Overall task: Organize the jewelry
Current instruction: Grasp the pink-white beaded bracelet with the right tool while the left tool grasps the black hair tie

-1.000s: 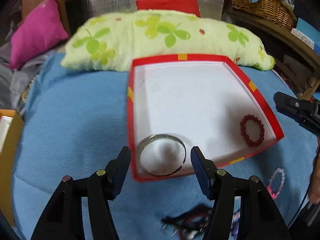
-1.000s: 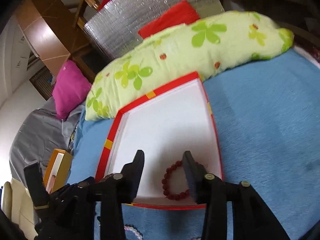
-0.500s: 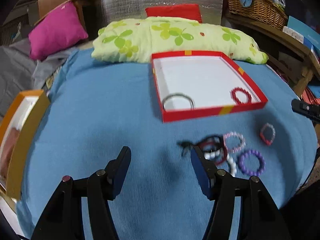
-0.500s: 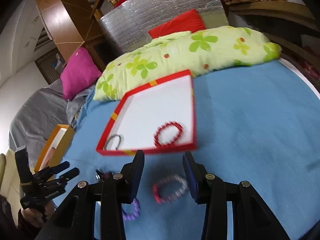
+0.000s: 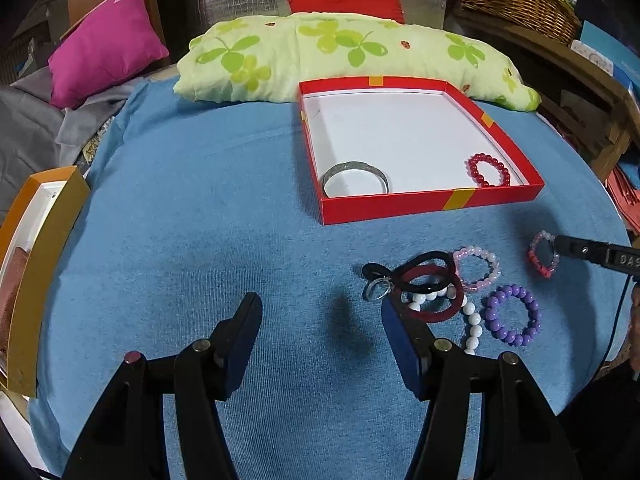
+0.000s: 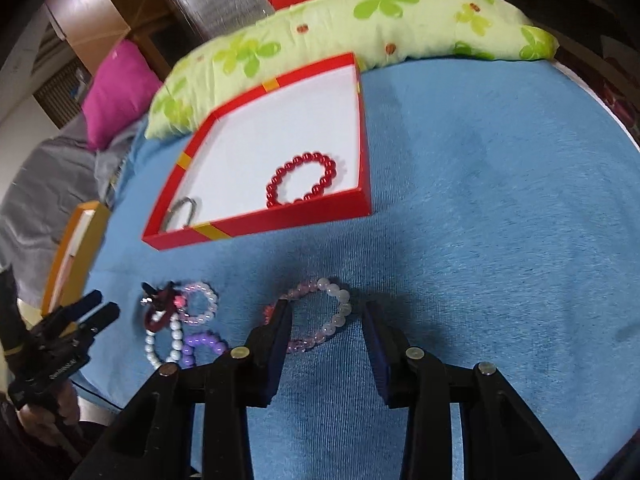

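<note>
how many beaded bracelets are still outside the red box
4: a pink bead bracelet, a white bead bracelet and a purple bead bracelet clustered together, plus a pale pink-and-clear bead bracelet lying apart.

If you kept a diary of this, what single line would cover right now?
red box: silver bangle, red bead bracelet | right gripper: closing around pink-white bracelet, not gripped | left gripper: open, empty
</note>
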